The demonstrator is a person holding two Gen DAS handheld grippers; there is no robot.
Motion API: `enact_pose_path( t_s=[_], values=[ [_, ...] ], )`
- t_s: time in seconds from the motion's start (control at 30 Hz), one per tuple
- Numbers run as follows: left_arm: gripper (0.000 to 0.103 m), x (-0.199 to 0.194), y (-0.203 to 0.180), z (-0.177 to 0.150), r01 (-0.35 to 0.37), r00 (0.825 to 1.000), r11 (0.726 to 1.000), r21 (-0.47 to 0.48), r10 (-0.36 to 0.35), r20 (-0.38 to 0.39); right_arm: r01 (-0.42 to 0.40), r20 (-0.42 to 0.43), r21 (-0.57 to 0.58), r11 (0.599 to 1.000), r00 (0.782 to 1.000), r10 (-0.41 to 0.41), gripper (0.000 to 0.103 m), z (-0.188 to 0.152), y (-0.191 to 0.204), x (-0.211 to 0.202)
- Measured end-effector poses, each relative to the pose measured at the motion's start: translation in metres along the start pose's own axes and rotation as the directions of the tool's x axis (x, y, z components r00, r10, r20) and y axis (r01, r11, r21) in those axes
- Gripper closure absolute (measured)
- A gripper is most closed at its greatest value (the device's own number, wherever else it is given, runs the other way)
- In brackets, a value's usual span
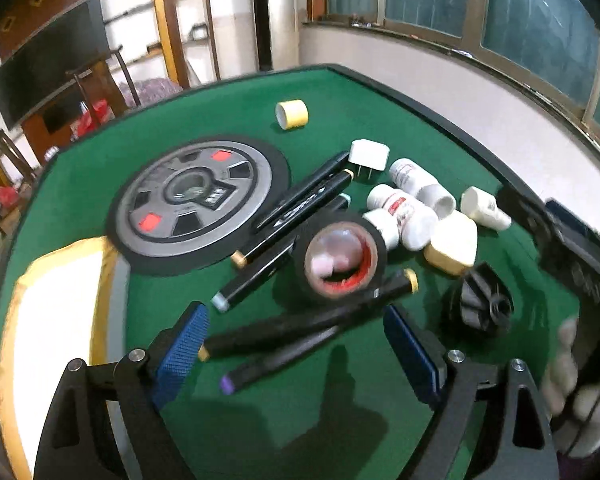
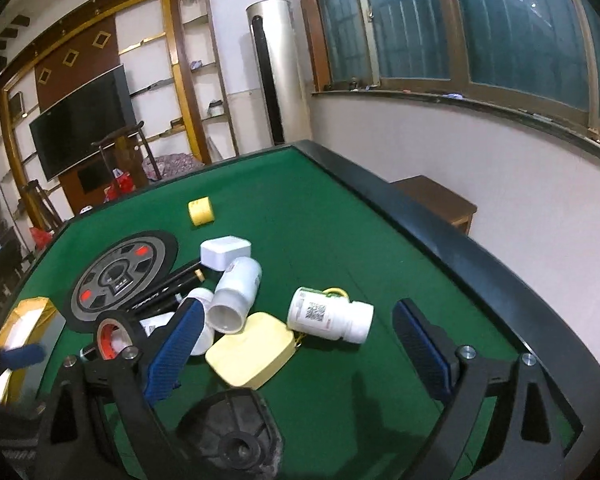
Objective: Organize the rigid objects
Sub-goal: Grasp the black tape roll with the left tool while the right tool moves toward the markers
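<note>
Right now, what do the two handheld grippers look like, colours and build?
Both look alike. The left gripper has a black plastic frame with angular cut-out arms, silver round pivot pins, and two flat fingers faced with blue, finely textured pads. The right gripper has the same black frame, silver pins and blue textured fingers. No cables or markings show.

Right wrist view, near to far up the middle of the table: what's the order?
Black ribbed knob → pale yellow square case → open-mouthed white bottle → white charger → yellow tape roll.
</note>
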State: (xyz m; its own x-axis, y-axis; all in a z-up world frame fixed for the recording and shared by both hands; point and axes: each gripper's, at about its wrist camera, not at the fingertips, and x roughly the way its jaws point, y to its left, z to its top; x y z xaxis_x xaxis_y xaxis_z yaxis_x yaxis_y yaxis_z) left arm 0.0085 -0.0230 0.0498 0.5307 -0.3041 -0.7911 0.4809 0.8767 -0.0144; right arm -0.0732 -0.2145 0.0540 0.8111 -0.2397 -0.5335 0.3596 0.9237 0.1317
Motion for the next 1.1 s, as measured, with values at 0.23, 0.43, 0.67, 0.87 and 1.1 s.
enact_pose_path(
  t_s=[0.23,0.43,0.67,0.87,1.1],
  values=[
    [0.061,0.030,-0.004,0.025,0.007,0.999,0.999,0.035,-0.006,-0.043,-0.012,-0.032,0.027,1.000,0.999,0.013,0.008,0.000,-0.004,0.007],
    [0.065,0.040,-0.012,0.033,0.034,0.998,0.998,0.055,-0.031,-0.050,-0.019,-0.067,0.057,0.998,0.997,0.022,0.008,-0.002,-0.009,0.014],
    [0.088,0.025,-0.005,0.028,0.038,0.999,0.999,-0.016,-0.039,-0.012,-0.016,-0.077,0.058,0.998,0.997,0.020,0.008,-0.003,-0.008,0.017],
    [0.088,-0.017,0.017,0.015,0.091,0.994,0.990,-0.109,-0.083,0.069,-0.012,-0.092,0.069,0.998,0.996,0.018,0.008,-0.003,-0.010,0.020],
    [0.088,-0.076,0.050,-0.012,0.158,0.979,0.964,-0.212,-0.125,0.160,-0.117,-0.102,0.097,0.988,0.987,0.127,0.008,-0.001,-0.015,0.017]
  ],
)
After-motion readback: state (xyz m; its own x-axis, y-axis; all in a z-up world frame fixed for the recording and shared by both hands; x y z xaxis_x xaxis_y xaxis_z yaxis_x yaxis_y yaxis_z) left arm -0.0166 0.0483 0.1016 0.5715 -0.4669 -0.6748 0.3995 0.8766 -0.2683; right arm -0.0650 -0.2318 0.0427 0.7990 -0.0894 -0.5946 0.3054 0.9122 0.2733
